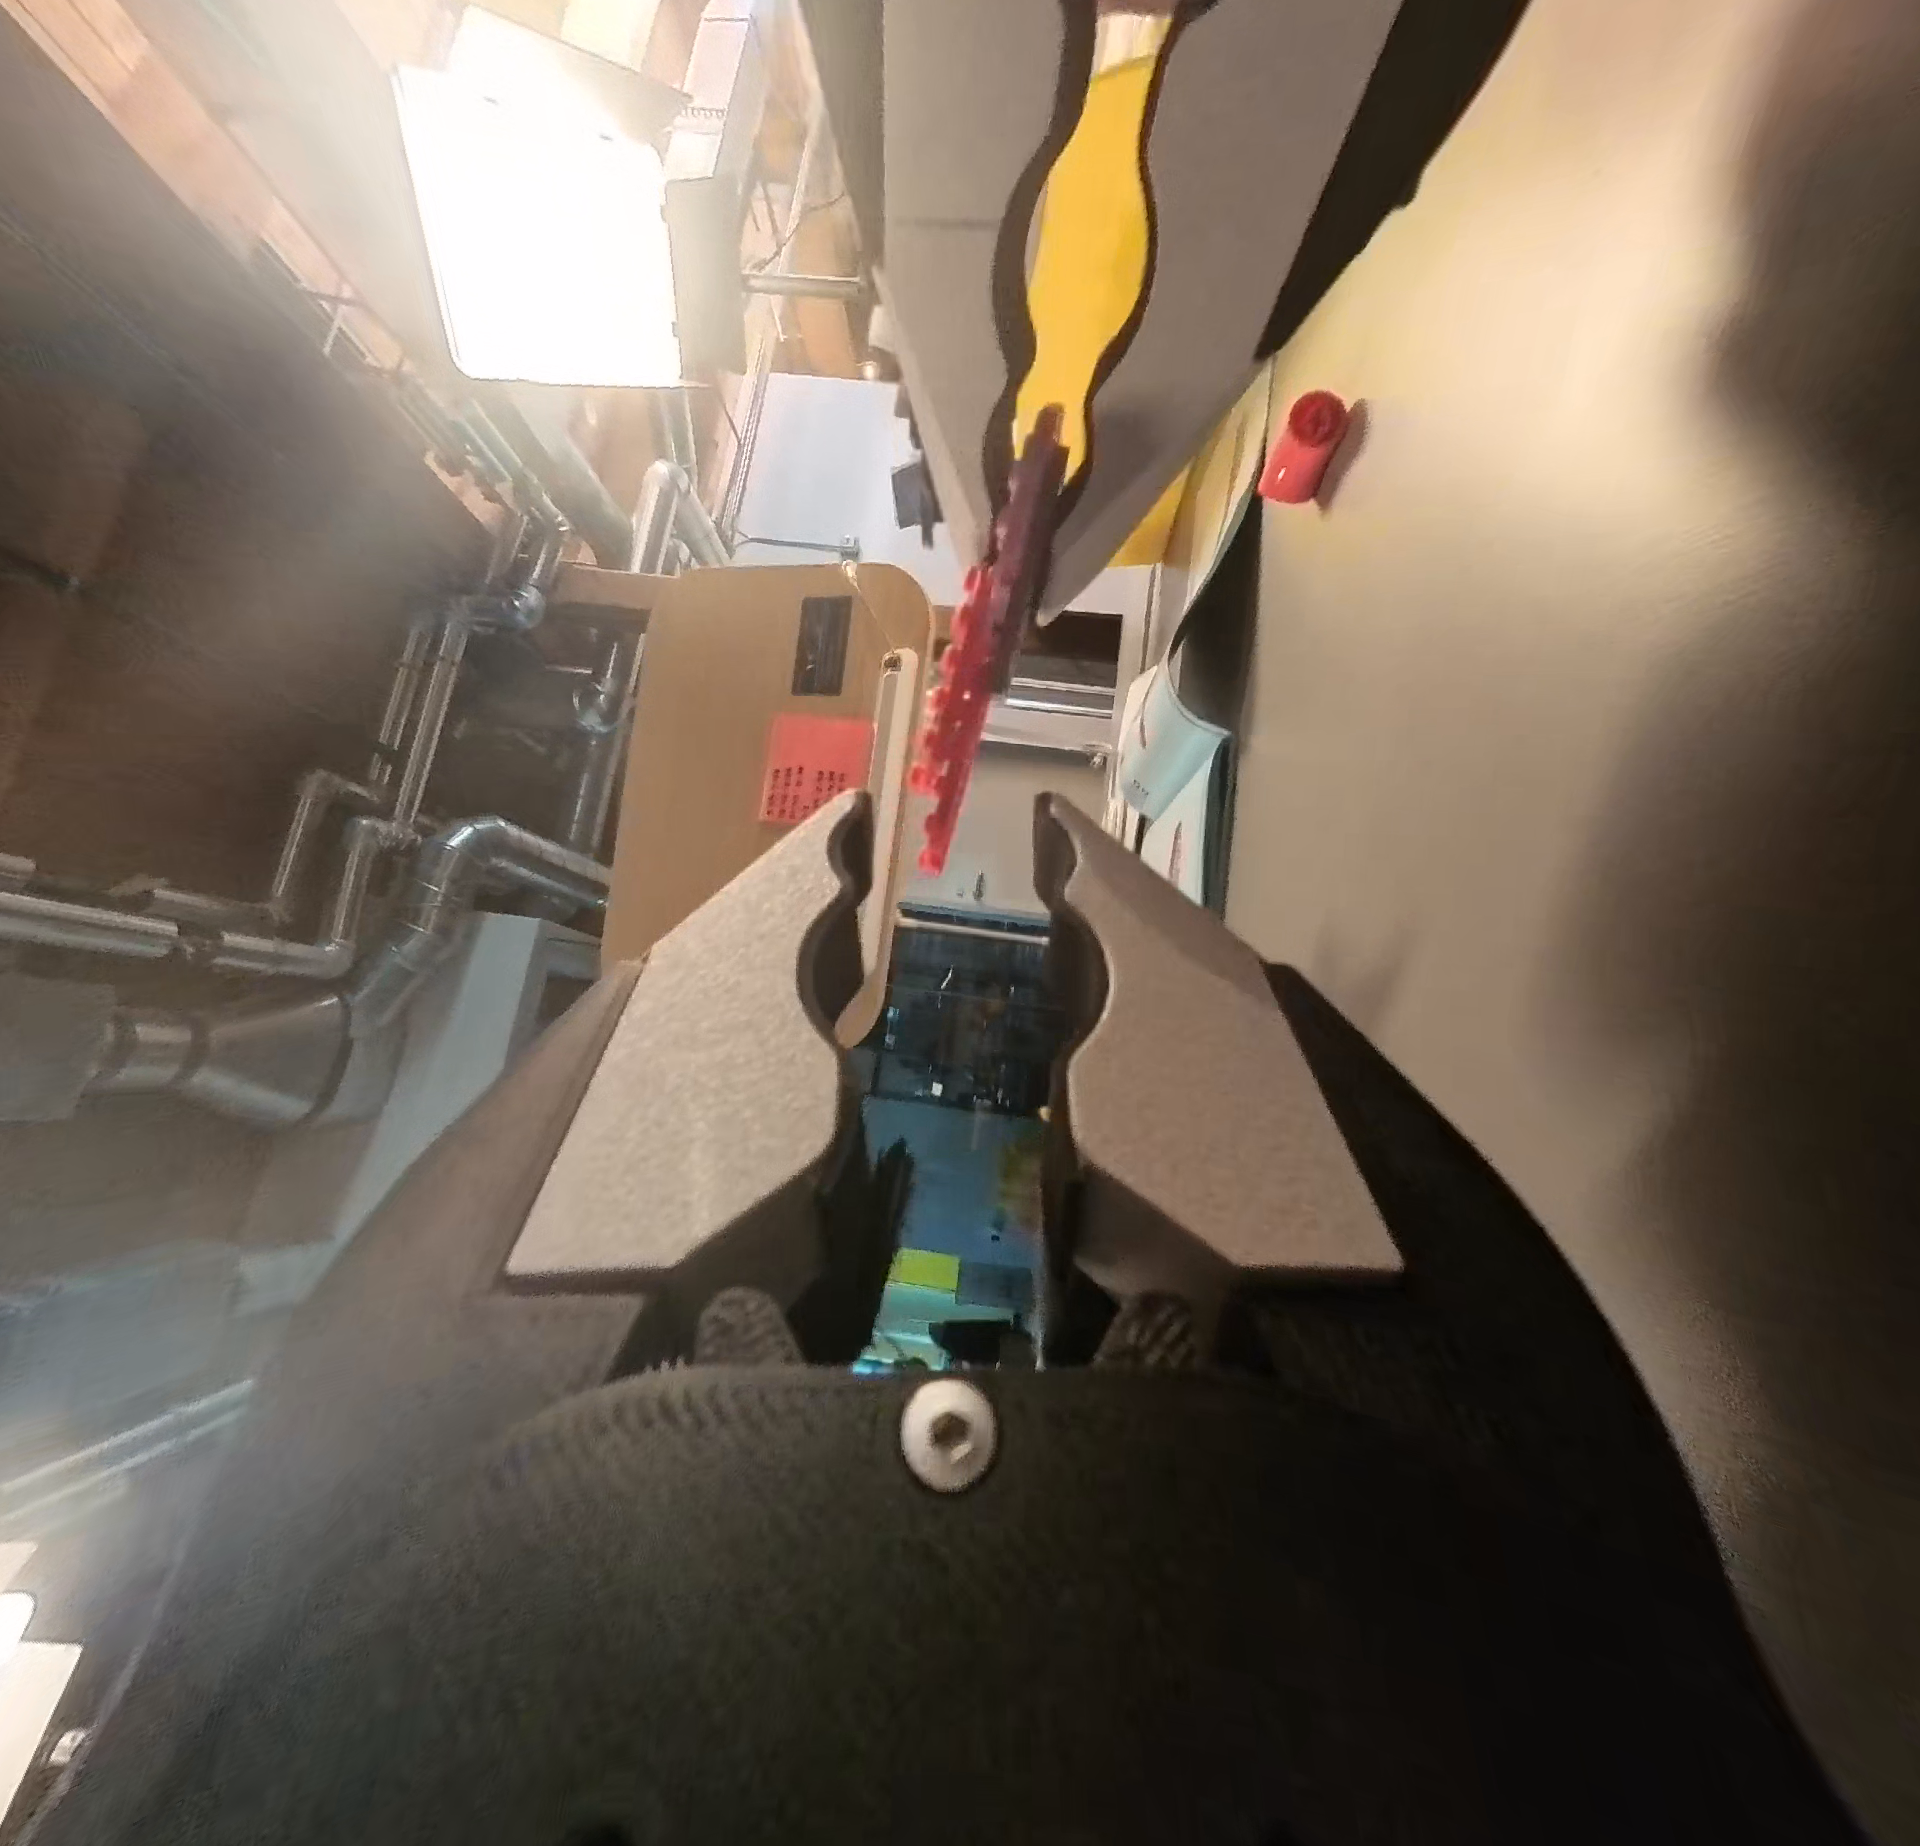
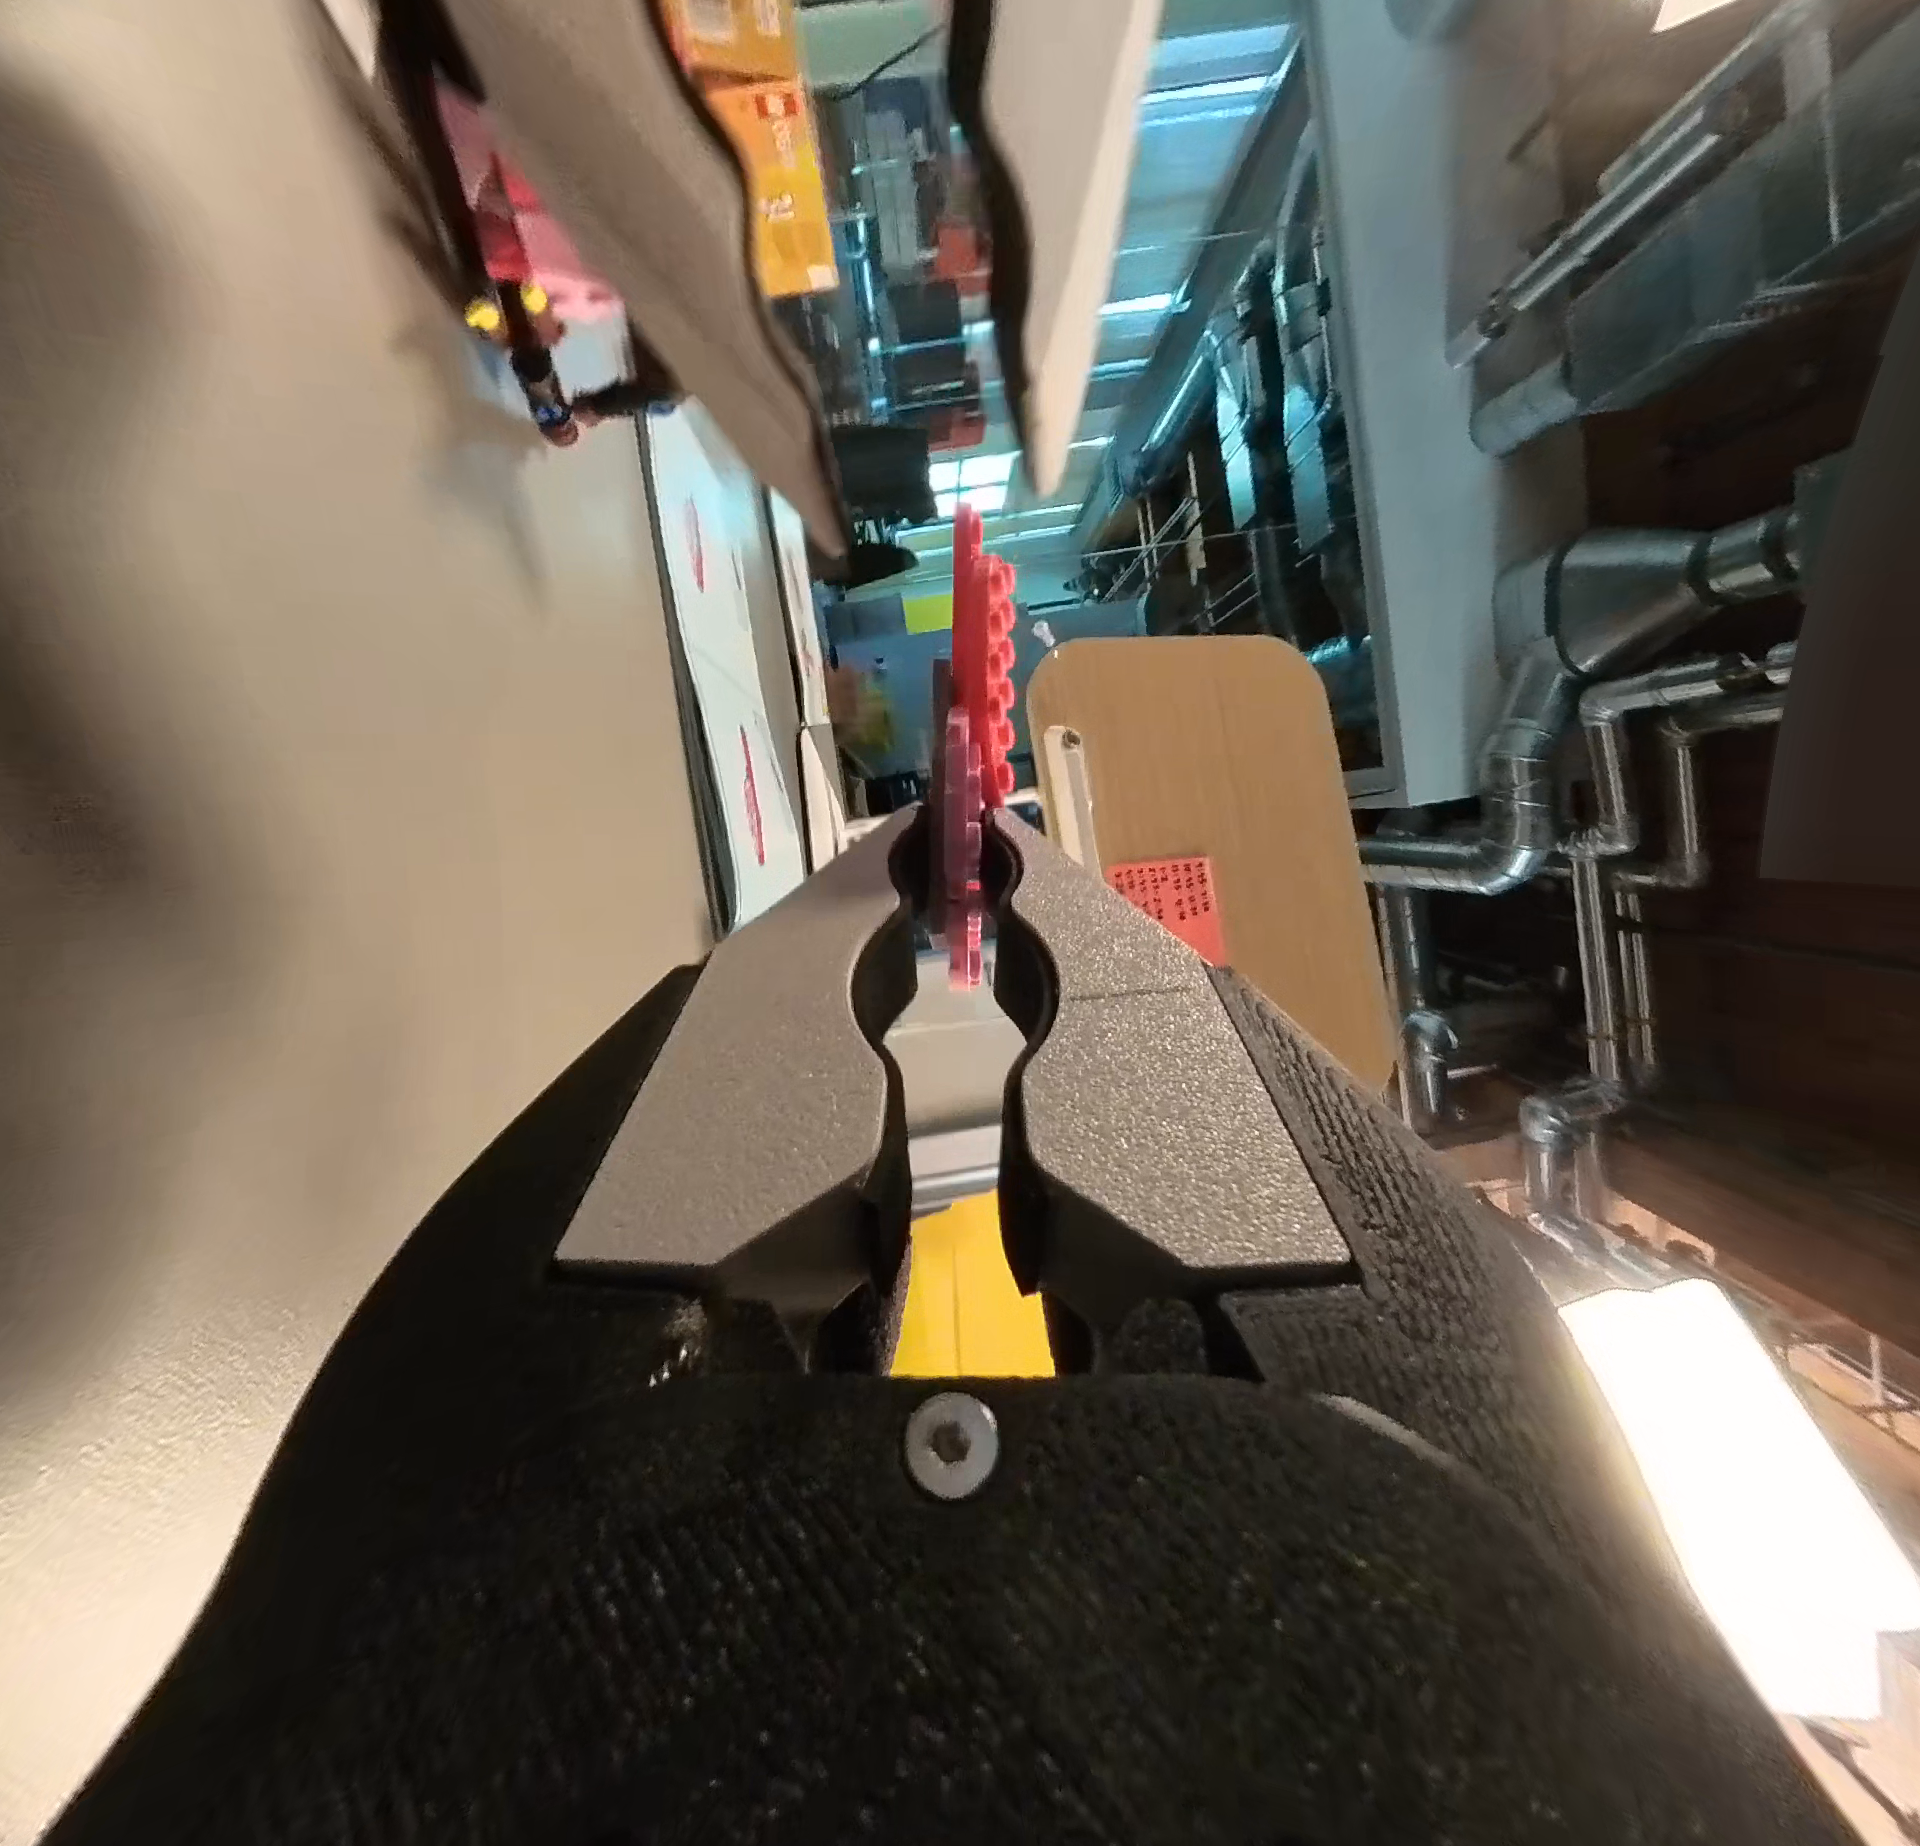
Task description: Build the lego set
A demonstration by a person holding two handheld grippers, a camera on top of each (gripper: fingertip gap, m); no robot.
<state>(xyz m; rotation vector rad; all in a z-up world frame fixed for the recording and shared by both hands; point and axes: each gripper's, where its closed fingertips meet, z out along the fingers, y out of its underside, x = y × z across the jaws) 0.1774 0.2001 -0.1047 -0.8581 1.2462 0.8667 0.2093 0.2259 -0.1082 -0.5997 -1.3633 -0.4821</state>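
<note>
Red studded plate [image 2: 971, 757] sits pinched edge-on in the right gripper [image 2: 961, 830], while at its 12 o'clock the left gripper [image 1: 951, 820] gapes empty around the plate's tip

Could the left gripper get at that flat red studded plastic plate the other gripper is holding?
Probably yes: the left gripper is open, and the red studded plate's free end hangs just ahead of its fingertips with nothing between.

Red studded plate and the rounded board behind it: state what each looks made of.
Red studded plate: apparently moulded plastic, slightly glossy, with regular rows of round studs. Rounded board: looks like light wood or wood-look laminate, matte, with a faint straight grain; which one is unclear.
</note>
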